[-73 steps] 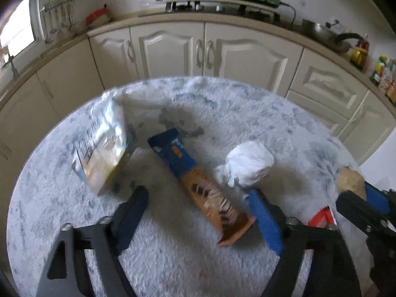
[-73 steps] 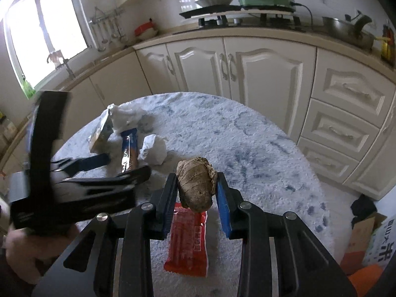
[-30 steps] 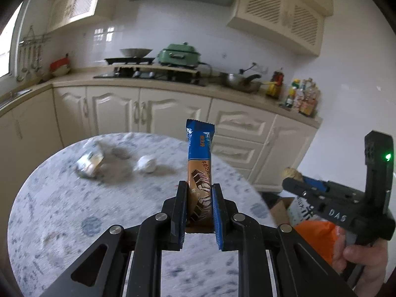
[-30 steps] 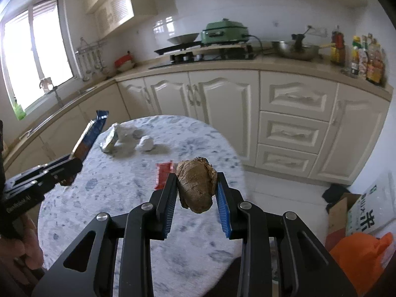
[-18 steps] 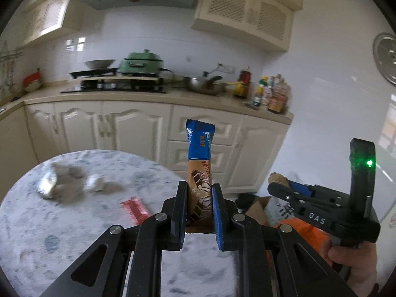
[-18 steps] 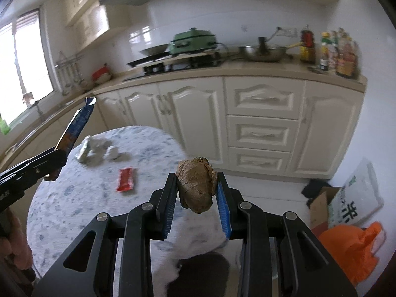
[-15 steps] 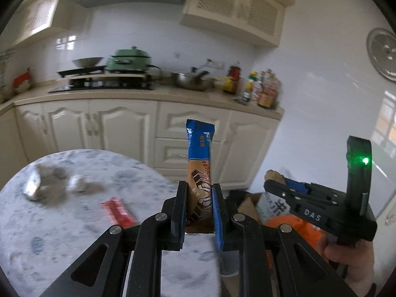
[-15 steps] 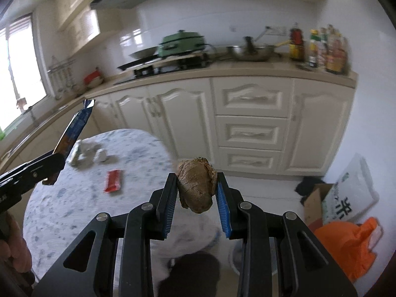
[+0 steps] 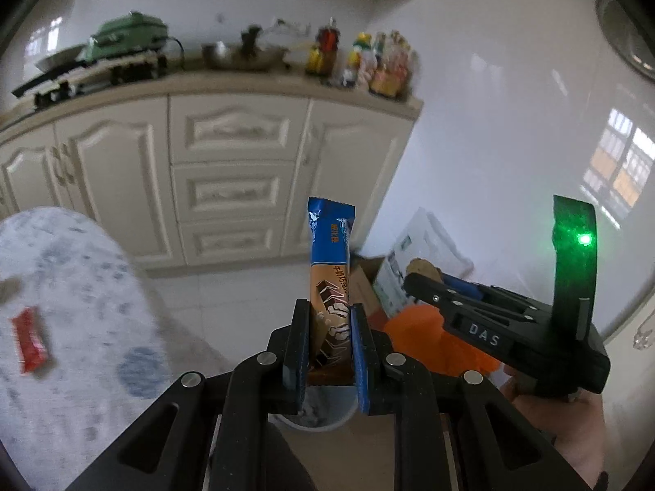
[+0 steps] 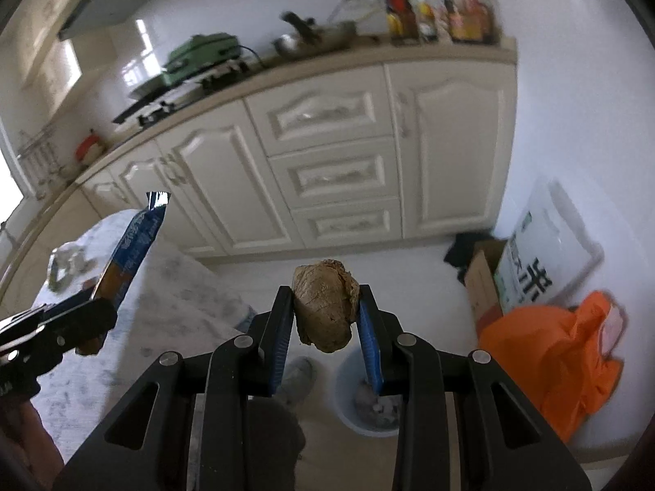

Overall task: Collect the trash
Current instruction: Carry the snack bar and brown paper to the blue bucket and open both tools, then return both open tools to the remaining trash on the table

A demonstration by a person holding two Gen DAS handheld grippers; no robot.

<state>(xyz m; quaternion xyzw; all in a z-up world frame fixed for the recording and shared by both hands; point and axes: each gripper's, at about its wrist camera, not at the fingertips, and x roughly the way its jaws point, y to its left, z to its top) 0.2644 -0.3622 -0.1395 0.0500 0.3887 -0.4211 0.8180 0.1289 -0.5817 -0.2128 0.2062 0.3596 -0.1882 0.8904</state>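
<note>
Leftmost, the left gripper [image 9: 323, 347] is clamped on a long blue-and-brown foil snack wrapper [image 9: 330, 270], upright over the pale round plastic bin [image 10: 370, 407] on the floor. Further right, the right gripper [image 10: 325, 327] pinches a crumpled brown paper wad [image 10: 325, 307], just short of that bin. Best to centre each piece above the rim before letting go, since the wrapper is long and could tip outside. Only the left view shows a red flat packet [image 9: 30, 339] left on the speckled round table [image 9: 82, 368]; only the right view shows the bin's full rim.
</note>
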